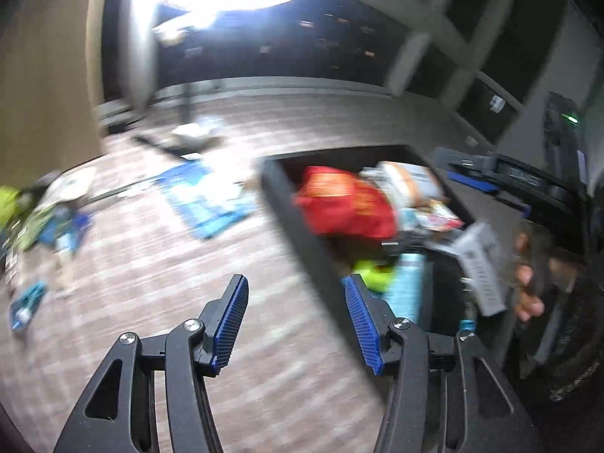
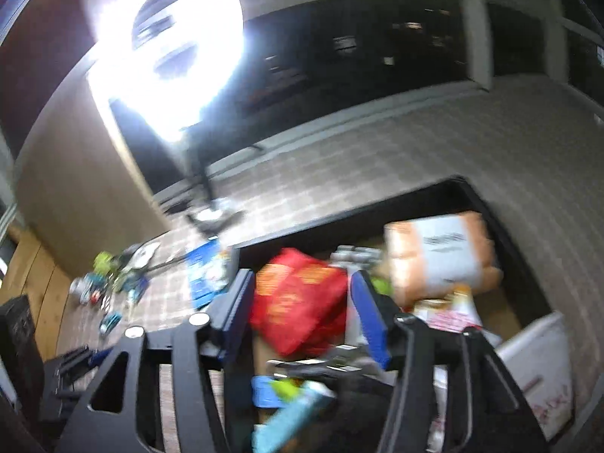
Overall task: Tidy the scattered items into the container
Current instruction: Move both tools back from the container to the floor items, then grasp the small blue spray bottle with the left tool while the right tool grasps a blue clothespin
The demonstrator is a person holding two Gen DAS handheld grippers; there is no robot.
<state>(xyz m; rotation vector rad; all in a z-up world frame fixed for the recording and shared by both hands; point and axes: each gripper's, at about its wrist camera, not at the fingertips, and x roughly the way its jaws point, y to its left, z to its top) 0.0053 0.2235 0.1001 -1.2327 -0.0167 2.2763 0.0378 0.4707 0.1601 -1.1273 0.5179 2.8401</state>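
Note:
My left gripper (image 1: pixel 296 287) is open with nothing between its blue pads, and hangs over the floor by the left wall of the dark container (image 1: pixel 279 196). Inside lie a red bag (image 1: pixel 347 204), an orange-white bag (image 1: pixel 407 181), a light blue tube (image 1: pixel 409 283) and a yellow-green item (image 1: pixel 373 271). A blurred grey-white box (image 1: pixel 483 264) is next to a person's hand (image 1: pixel 528 287). My right gripper (image 2: pixel 302 283) is open above the container (image 2: pixel 339 219). The red bag (image 2: pixel 302 298) shows between its fingers but lies below them, untouched.
Loose items lie on the checked floor: a blue packet (image 1: pixel 204 196), a green and blue cluster (image 1: pixel 49 222) and a small blue piece (image 1: pixel 26 302). A bright ring light (image 2: pixel 170 49) on a stand is behind. Black equipment (image 1: pixel 528 181) sits beside the container.

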